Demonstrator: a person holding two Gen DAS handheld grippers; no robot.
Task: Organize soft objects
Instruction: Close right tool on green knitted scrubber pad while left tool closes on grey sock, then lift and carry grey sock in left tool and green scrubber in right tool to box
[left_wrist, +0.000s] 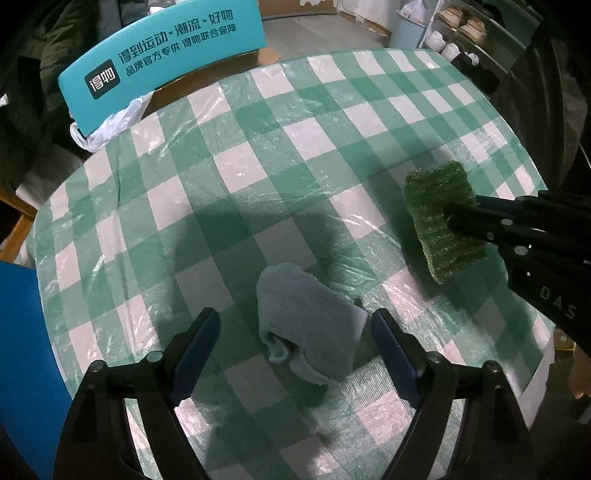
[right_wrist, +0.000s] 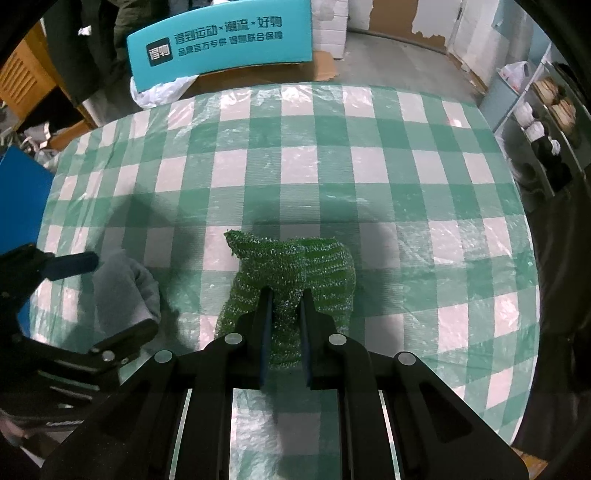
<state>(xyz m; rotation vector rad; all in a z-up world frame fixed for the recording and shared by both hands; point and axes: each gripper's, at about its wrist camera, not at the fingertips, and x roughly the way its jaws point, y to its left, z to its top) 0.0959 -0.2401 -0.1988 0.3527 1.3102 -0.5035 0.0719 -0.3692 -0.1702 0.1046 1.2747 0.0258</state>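
Soft objects: a grey cloth (left_wrist: 312, 325) and a green scouring pad (left_wrist: 441, 218), both over the checked surface (left_wrist: 258, 147).
Grey cloth: bunched and folded on itself, lying on the surface near its front edge; in the left wrist view it sits between the two fingers of the left tongs (left_wrist: 295, 332).
Left tongs: released, blue-padded fingers spread wide to either side of the grey cloth; in the left wrist view the right-hand pad stands just beside the cloth's edge and the left-hand pad stands clear of it. In the right wrist view the same tongs (right_wrist: 110, 291) reach in from the left and straddle the cloth (right_wrist: 125, 291).
Green scouring pad: coarse, glittering mesh, crumpled where it is pinched; to the right of the grey cloth and apart from it.
Right tongs: clenched on the green scouring pad (right_wrist: 295, 266), fingers nearly together with a fold of the mesh squeezed between the pads (right_wrist: 284, 310); from the left wrist view they (left_wrist: 454, 218) enter from the right edge.
Contact of pad with surface: cannot be told from either view.
Surface: covered by a green-and-white checked cloth under clear plastic film.
Background: a teal box (left_wrist: 162, 70) with white printed characters beyond the far edge, a white plastic bag (left_wrist: 110, 125) beside it, and a shoe rack (right_wrist: 546, 122) at the right.
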